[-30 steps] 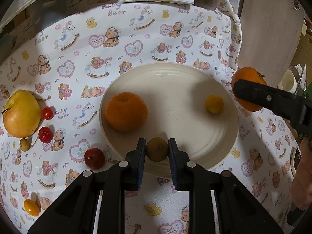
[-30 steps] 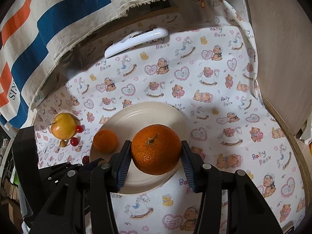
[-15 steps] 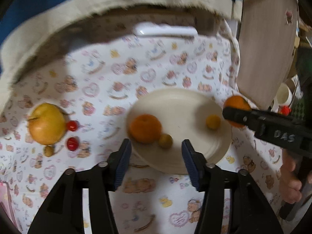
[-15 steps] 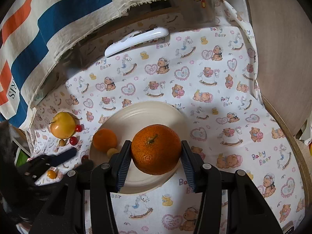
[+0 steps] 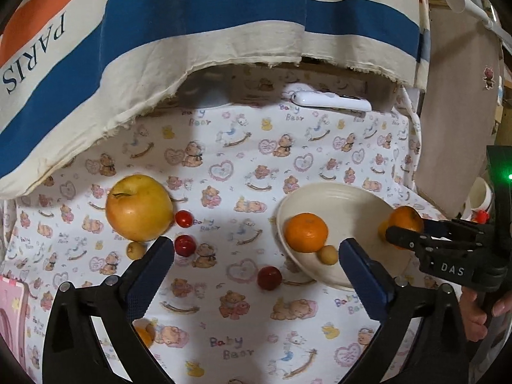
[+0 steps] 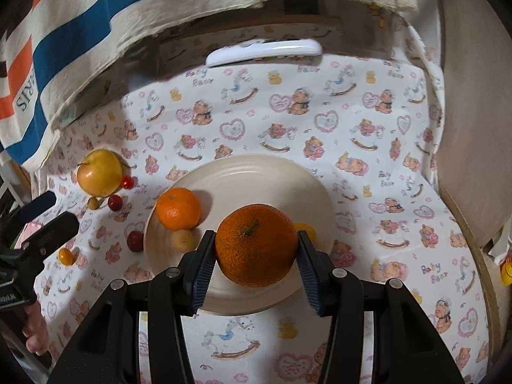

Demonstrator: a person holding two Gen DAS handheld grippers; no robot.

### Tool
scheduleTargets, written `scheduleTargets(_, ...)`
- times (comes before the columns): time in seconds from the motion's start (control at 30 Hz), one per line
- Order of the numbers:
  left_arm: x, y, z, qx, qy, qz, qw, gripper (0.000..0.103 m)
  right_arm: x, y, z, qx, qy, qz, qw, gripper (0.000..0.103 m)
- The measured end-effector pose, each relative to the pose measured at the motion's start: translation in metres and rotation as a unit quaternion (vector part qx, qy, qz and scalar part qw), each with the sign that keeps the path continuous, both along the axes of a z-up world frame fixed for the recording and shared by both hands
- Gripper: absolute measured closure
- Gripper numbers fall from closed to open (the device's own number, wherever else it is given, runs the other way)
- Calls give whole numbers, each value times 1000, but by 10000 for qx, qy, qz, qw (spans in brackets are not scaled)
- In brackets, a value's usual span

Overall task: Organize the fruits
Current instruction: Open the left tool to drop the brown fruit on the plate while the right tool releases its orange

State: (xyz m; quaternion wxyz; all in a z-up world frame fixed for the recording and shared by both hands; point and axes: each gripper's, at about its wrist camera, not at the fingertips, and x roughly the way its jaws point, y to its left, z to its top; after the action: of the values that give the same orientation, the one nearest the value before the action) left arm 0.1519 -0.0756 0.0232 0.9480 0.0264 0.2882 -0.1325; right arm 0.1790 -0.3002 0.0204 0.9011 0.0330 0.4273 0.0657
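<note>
A cream plate (image 6: 256,176) (image 5: 352,198) holds a small orange (image 6: 178,208) (image 5: 306,232), a small tan fruit (image 6: 182,239) (image 5: 329,254) and a small yellow fruit (image 6: 308,228). My right gripper (image 6: 256,256) is shut on a large orange (image 6: 255,245) (image 5: 405,220) just above the plate's near part. My left gripper (image 5: 256,256) is open and empty, above the cloth left of the plate. A yellow apple (image 5: 139,206) (image 6: 100,172), red cherry tomatoes (image 5: 185,245) (image 5: 269,277) and other small fruits lie on the cloth.
A white remote (image 5: 331,100) (image 6: 264,52) lies at the back of the bear-print cloth (image 5: 243,166). A striped "PARIS" fabric (image 5: 160,32) hangs over the back. A pink item (image 5: 9,313) is at the left edge; a wooden board (image 6: 473,128) stands on the right.
My left gripper let go of the tan fruit on the plate, opened wide, and pulled back and to the left. My right gripper lowered the large orange closer to the plate.
</note>
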Motion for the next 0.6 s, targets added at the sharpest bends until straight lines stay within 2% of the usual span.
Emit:
scheduleTargets(0.1,0,2,0,91,-64,72,9999,1,1,6,-5,-102,29,103,9999,52)
scheduleTargets(0.37,1,6,0,-8,8,111,9999,1,4,20,-22,-349,224,296,9987,52)
scheduleTargets(0.6,1,6,-2,-5,85,116,9999,1,7,21,-30,-372,379,286,9982,52)
